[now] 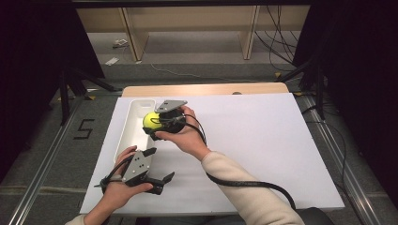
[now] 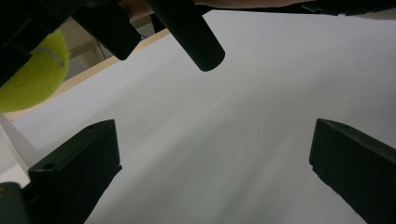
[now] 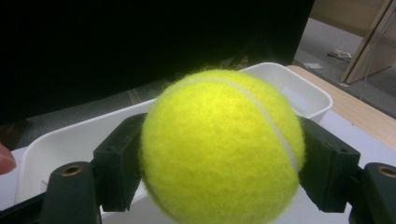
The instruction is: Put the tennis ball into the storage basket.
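Right gripper is clamping fuzzy yellow tennis ball over long white plastic tray at frame centre-left, release likely next; left gripper is idling open-jawed.

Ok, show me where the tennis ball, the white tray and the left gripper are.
tennis ball (image 3: 219,149), right gripper view, middle of its yellow felt.
white tray (image 1: 123,136), high view, its left wall.
left gripper (image 2: 210,168), left gripper view, midway between its open fingers.

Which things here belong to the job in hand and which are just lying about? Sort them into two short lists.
In the job:
- fuzzy yellow tennis ball, clamped in the right tongs
- long white plastic tray, under the ball

Lying about:
- left tongs, open and idle on the white board
- wooden shelf frame behind the table
- black cables on the floor
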{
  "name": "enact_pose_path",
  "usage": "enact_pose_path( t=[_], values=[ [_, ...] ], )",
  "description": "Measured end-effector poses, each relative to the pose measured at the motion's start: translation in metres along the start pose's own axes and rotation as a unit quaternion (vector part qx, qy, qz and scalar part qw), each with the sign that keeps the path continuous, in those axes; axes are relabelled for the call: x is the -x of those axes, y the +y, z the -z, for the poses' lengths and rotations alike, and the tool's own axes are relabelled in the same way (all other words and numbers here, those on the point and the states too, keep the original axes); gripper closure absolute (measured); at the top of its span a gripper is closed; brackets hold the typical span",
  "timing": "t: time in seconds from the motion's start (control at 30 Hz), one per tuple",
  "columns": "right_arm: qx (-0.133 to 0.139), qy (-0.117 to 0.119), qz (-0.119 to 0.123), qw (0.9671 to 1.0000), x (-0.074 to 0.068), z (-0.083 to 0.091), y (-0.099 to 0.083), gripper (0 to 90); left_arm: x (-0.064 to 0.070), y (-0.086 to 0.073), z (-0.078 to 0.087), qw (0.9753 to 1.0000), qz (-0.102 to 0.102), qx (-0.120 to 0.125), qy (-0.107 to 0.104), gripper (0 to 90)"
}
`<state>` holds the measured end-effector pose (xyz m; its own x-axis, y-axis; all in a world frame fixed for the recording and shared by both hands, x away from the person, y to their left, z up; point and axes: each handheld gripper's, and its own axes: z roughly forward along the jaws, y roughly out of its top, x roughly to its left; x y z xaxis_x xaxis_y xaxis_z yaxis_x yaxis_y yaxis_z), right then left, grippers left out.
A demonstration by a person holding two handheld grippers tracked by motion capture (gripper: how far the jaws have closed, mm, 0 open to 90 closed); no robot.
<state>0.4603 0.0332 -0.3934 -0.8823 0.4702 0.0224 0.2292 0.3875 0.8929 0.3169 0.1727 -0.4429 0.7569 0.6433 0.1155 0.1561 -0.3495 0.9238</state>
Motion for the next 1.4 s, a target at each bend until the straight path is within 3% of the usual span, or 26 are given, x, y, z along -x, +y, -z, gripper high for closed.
enact_pose_path(
  t=[1.4],
  values=[
    [-0.01,0.007,0.01,0.9999,-0.003,-0.015,0.011,25.9,0.001,0.0,0.0,1.0,-0.004,-0.001,-0.002,1.8]
  ],
)
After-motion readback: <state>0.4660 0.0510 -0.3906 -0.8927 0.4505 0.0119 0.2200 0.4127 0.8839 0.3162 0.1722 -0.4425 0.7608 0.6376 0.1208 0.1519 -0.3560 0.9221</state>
